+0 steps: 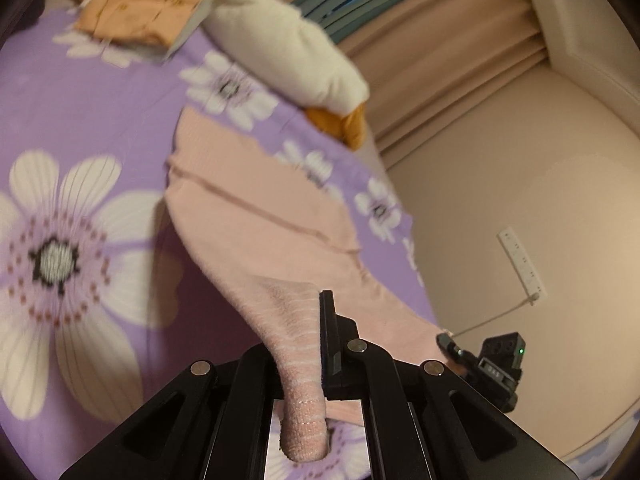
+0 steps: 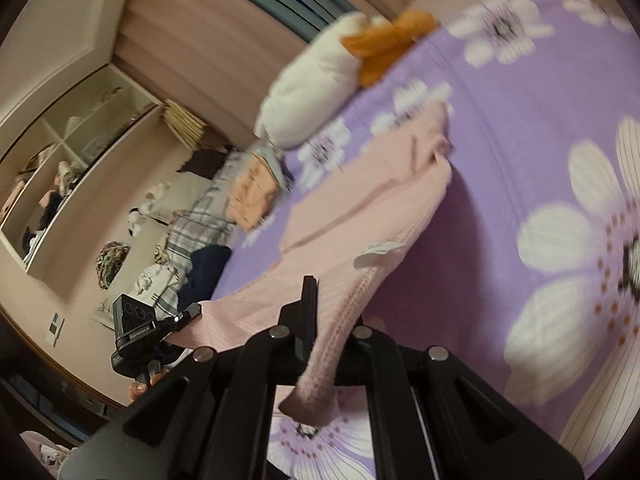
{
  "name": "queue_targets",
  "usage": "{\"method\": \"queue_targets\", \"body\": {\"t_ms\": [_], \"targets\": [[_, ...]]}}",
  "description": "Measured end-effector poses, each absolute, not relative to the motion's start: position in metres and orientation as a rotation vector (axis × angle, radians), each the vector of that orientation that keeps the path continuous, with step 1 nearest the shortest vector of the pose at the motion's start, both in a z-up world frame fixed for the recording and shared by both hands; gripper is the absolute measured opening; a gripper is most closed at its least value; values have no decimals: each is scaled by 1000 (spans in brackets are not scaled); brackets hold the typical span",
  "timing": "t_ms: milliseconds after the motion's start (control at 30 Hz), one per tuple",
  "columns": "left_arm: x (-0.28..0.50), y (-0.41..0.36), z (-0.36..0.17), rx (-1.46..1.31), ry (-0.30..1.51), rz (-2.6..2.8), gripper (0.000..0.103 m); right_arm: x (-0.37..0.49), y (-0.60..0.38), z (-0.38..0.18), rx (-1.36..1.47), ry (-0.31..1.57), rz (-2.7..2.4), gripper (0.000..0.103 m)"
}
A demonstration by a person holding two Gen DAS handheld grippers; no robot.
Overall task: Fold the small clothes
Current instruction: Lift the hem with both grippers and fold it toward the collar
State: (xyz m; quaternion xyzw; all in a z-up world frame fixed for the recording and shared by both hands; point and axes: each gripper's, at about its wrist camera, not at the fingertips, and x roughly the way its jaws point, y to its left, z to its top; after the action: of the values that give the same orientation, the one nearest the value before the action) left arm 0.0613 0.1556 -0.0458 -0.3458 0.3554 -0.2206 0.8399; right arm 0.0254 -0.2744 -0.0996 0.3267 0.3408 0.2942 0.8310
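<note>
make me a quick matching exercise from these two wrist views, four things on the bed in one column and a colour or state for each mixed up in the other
Things:
1. pink garment
2. bedsheet
3. pillow
4. folded cloth

States:
A. white, lying near the bed's edge by the curtain
B. peach-orange, lying flat on the sheet at the far end
C. pinched at two edges, by the left gripper and the right gripper, and partly lifted
D. purple with large white flowers

Pairs: 1-C, 2-D, 3-A, 4-B
</note>
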Motion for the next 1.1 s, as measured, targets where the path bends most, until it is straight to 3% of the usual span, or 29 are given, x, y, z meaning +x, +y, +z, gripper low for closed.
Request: {"method": "queue_targets", "body": {"t_ms": [467,1100], "targets": [[54,156,-7,-655,627,-500,0,18,-277,-61,649,582,663,4],[-12,143,24,-585,645,-559,0,-42,-292,-24,553,533,712,4]]}}
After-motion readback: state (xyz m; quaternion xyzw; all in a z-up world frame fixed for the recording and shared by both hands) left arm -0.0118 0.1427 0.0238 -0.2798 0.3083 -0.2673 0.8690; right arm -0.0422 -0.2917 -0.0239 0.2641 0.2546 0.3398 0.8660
